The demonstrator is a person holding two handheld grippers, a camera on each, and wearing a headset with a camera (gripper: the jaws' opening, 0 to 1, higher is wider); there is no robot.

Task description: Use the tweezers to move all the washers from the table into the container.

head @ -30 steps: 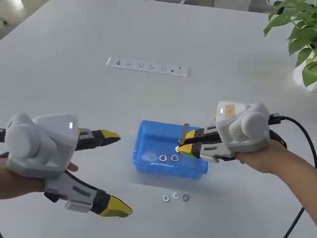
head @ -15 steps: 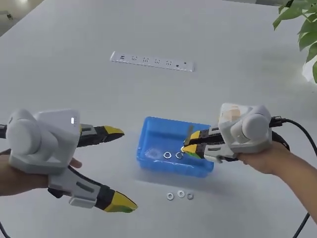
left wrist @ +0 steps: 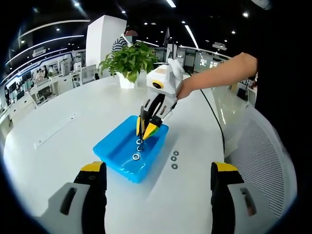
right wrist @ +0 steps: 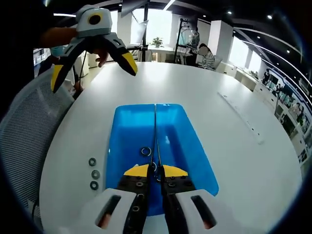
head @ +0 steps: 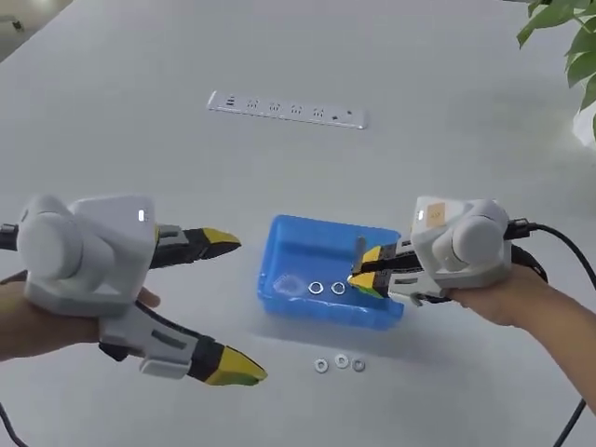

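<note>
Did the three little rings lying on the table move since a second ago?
No. The three washers lie in the same row just in front of the blue container, with the same gap to it as before. Only the whole view shifted.

Counted five small silver metal ring washers: three (head: 341,362) sat in a row on the white worktop (head: 121,140), two (head: 315,289) lay inside the container. There was one blue rectangular plastic container (head: 326,226), one pair of thin grey metal tweezers (head: 359,249) and one long white power strip (head: 287,108). Two yellow-tipped grippers were up: left gripper (head: 250,310), right gripper (head: 357,277). One leafy green potted plant (left wrist: 130,59).
</note>
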